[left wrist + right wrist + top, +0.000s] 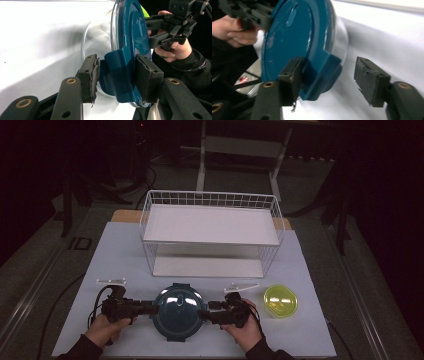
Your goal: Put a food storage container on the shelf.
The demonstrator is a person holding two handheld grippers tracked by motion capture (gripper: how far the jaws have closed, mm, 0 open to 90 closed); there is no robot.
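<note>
Round clear container with dark blue clip-on lid [177, 312] on white table [125, 255] before empty white wire rack [210, 232]; left gripper [117, 76] clamped on its side clip, right gripper [325, 78] astride opposite clip, one pad apart.

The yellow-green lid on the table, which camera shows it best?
The high view: the yellow-green lid lies whole on the white table, right of the blue-lidded container. In the left gripper view, a yellow sliver peeks from behind the blue lid.
</note>
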